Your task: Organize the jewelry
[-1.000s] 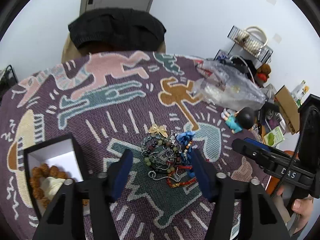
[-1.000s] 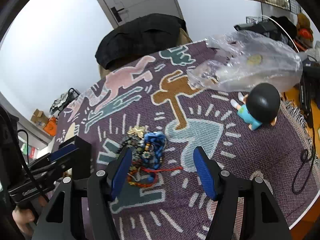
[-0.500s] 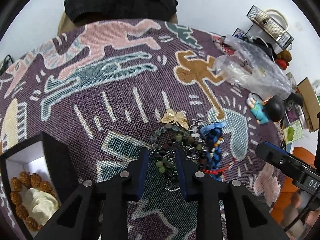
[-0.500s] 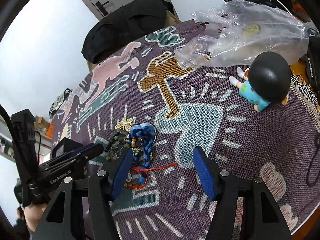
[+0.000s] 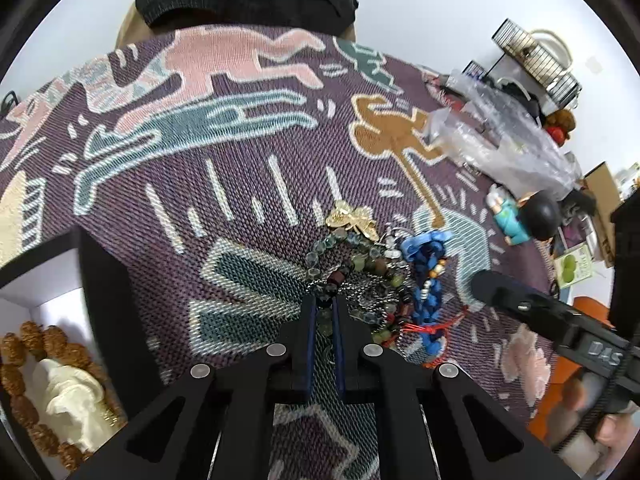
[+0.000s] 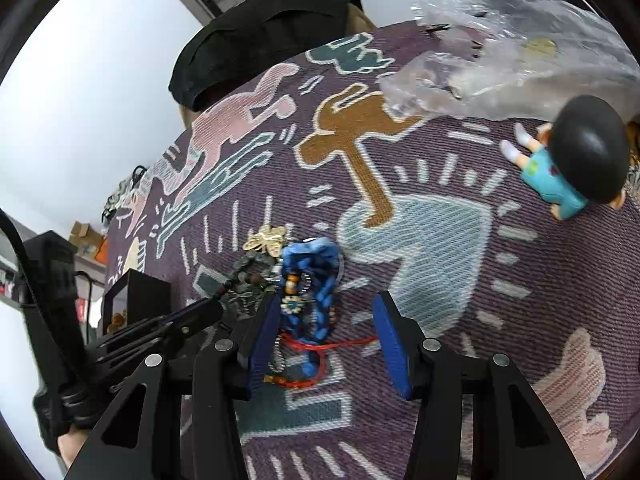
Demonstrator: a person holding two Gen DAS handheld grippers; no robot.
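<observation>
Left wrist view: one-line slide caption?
Left gripper shut on green bead bracelet in the tangled jewelry pile.

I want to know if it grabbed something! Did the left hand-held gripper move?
Yes. The left hand-held gripper went forward into the jewelry pile, toward the gold butterfly brooch, and pinched shut on the green beaded bracelet.

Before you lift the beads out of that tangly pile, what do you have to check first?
1. Left gripper fingers closed on the green bead bracelet: ok, the beads sit pinched between them.
2. Bracelet free of the silver chain: cannot tell, they overlap in the pile.
3. Right gripper out of the way: not ok, it is open around the blue braided bracelet in the same pile.
4. Black box open to receive: ok.
5. Space left in the box: cannot tell, brown beads already lie inside.
</observation>
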